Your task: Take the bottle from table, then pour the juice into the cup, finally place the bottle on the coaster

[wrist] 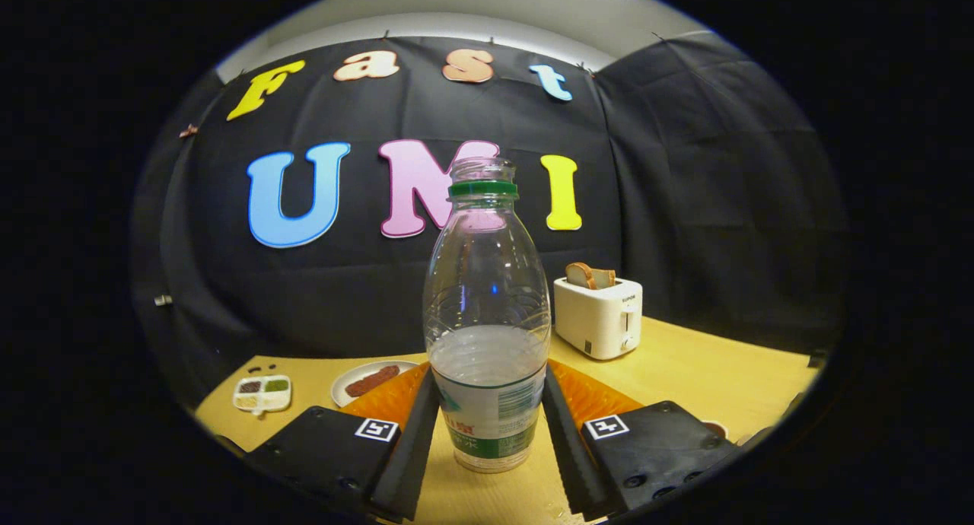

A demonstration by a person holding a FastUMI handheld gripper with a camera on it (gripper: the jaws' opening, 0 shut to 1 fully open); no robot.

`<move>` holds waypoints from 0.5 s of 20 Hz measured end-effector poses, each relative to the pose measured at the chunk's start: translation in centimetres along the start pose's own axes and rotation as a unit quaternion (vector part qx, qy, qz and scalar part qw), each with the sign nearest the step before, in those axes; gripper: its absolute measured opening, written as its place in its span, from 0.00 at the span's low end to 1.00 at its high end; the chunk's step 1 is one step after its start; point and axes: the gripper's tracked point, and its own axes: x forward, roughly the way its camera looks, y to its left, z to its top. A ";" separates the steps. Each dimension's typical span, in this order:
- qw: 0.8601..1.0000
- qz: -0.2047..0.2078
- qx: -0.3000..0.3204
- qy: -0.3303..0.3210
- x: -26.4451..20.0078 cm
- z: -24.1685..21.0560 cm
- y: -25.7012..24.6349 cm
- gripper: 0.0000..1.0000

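Clear plastic bottle point(487, 312), uncapped, green neck ring, roughly a third filled, is seen upright on the wooden tabletop point(708, 373), lodged between the fingers of the claw point(487, 426). Both fingers appear pressed to the labelled lower body: claw clenched on the bottle. An orange coaster point(597, 394) is noted just behind. For lifting, the grip is best kept firm and the bottle vertical, since spillage is invited by the open mouth.
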 end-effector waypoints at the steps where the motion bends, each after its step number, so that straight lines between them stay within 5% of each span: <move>1: 1.000 0.002 -0.016 0.000 0.5 -0.6 0.5 0.74; 10: 0.997 -0.031 -0.075 0.006 4.5 -5.8 1.0 0.74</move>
